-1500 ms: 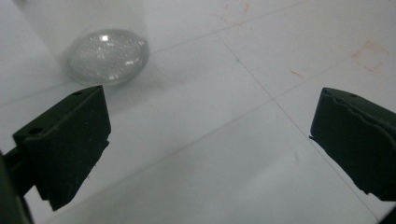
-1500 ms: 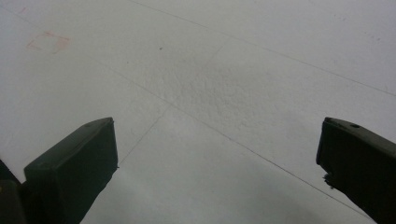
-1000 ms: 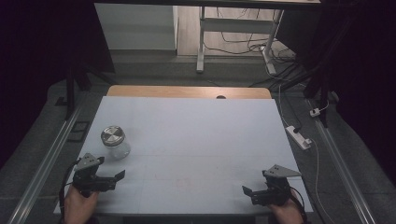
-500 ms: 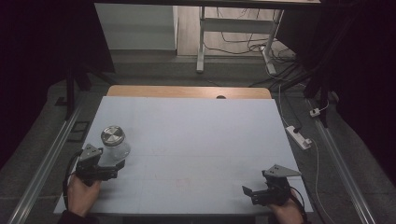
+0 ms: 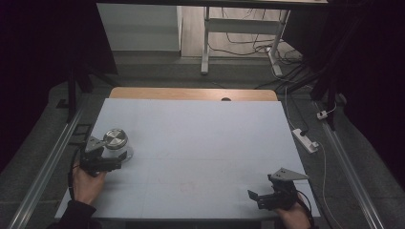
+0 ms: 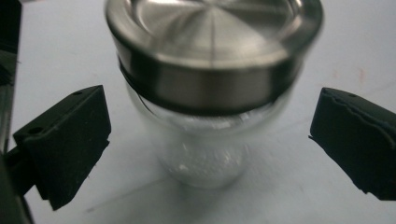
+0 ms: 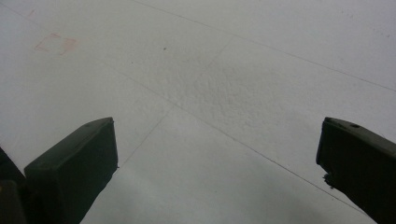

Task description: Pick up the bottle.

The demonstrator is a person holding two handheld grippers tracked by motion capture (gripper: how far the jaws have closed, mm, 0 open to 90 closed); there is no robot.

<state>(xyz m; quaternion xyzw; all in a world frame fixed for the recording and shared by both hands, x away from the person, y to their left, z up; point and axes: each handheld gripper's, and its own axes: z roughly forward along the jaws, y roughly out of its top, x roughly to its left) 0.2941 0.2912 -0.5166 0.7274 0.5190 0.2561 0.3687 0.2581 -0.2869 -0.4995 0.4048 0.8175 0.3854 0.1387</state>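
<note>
A small clear glass jar (image 5: 115,145) with a brushed metal lid (image 6: 214,44) stands upright at the table's left side. My left gripper (image 5: 114,160) is open, just in front of it. In the left gripper view the jar (image 6: 205,154) sits between the two black jaws with a gap on each side, so nothing touches it. My right gripper (image 5: 260,196) rests open near the table's front right corner. In the right gripper view its jaws stand wide apart over bare white tabletop (image 7: 224,93), and nothing lies between them.
The white tabletop (image 5: 200,143) has a wooden strip (image 5: 191,93) along its far edge. A white power strip (image 5: 305,139) lies on the floor to the right. Metal rails run along both sides of the table. A desk frame with cables (image 5: 239,43) stands beyond.
My left gripper has moved forward from the table's front left area up to the jar, so the jar now sits between its jaws. The right gripper has stayed in place.
</note>
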